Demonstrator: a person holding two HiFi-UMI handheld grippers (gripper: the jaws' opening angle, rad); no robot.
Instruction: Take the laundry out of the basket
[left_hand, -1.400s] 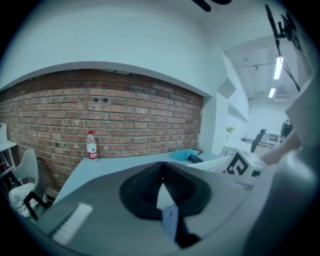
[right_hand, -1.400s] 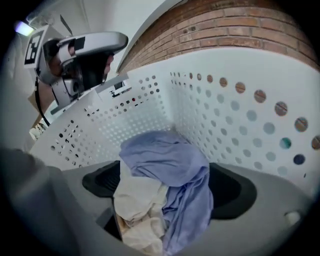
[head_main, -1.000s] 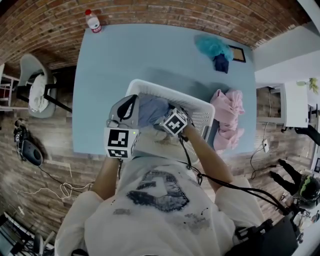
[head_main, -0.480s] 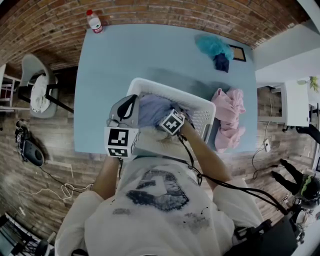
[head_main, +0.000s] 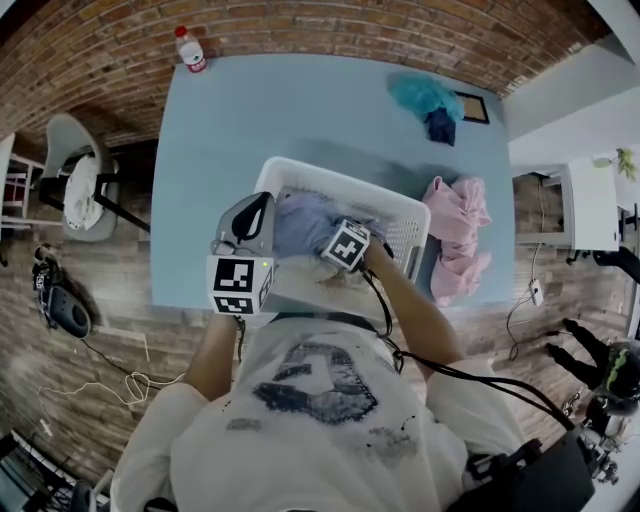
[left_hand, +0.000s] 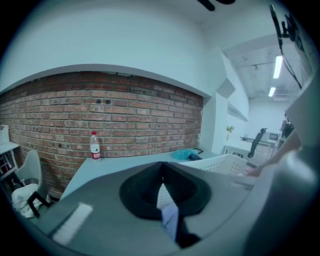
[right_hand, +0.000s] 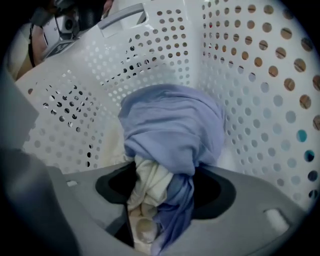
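Observation:
A white perforated laundry basket (head_main: 330, 180) stands on the blue table (head_main: 260, 110) right in front of me. Inside it lies a lavender cloth (head_main: 300, 222) bundled with a cream cloth (right_hand: 150, 185). My right gripper (head_main: 335, 240) reaches down into the basket. Its jaws are closing, and the lavender cloth (right_hand: 175, 125) and the cream one are bunched and pinched between them (right_hand: 162, 200). My left gripper (head_main: 255, 205) hovers at the basket's left rim with its jaws shut (left_hand: 161, 172) and nothing held.
Pink garments (head_main: 455, 235) lie on the table right of the basket. A teal cloth (head_main: 425, 92) and a dark blue one (head_main: 441, 125) sit at the far right corner. A red-capped bottle (head_main: 189, 48) stands at the far left corner. A chair (head_main: 75, 185) is off to the left.
My right gripper has shifted slightly inside the basket over the lavender cloth. The left gripper has stayed by the rim.

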